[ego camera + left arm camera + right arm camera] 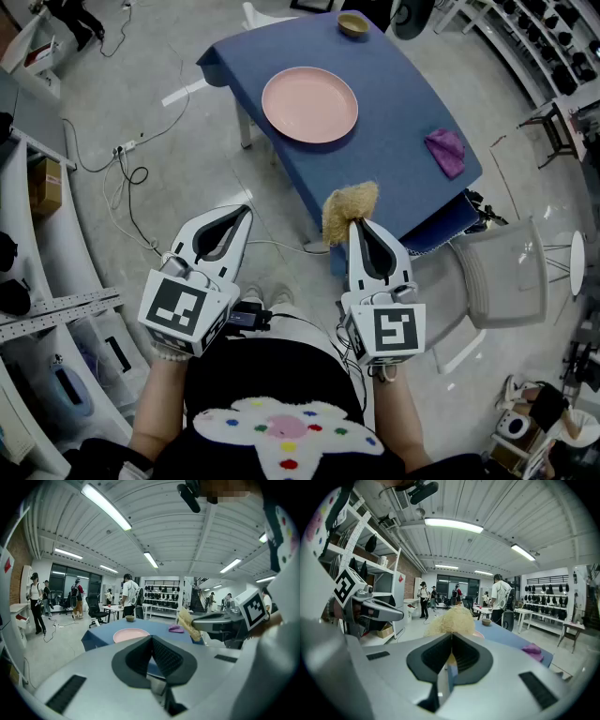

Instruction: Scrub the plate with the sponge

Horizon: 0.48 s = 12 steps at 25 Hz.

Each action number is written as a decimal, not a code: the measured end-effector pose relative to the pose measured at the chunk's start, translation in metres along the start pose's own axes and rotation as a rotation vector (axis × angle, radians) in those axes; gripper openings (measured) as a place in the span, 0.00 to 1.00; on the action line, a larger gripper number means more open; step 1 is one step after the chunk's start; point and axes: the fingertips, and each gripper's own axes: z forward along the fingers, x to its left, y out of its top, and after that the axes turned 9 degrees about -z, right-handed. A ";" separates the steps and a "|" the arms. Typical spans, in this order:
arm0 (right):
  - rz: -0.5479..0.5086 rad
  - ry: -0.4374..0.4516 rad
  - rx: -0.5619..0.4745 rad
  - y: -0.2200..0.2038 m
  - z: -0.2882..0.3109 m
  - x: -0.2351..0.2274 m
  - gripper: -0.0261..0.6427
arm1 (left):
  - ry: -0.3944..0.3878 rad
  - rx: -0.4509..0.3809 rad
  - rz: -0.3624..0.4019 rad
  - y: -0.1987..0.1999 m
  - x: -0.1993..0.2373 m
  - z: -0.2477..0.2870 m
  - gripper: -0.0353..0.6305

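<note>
A pink plate (309,104) lies on the blue-covered table (394,159) ahead of me, also seen as the plate (131,634) in the left gripper view. My right gripper (358,225) is shut on a tan fibrous sponge (348,209), held in the air short of the table's near corner; the sponge (451,619) sticks up past the jaws in the right gripper view. My left gripper (241,214) hangs over the floor to the left, shut with nothing between its jaws. Both grippers are well short of the plate.
A purple cloth (446,150) lies on the table's right side and a small brown bowl (353,24) sits at its far end. A grey chair (511,272) stands to the right. Cables (122,178) trail on the floor at left. Shelving (37,309) lines the left side. People stand in the background.
</note>
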 end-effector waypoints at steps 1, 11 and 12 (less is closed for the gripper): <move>0.002 -0.005 0.006 0.002 0.001 -0.002 0.06 | -0.003 0.001 0.002 0.001 0.000 0.001 0.07; -0.007 -0.001 -0.050 0.009 0.011 -0.005 0.06 | -0.006 0.001 0.011 0.001 0.001 0.007 0.07; -0.008 0.000 -0.055 0.010 0.011 -0.006 0.06 | -0.006 0.002 0.012 0.001 0.001 0.007 0.07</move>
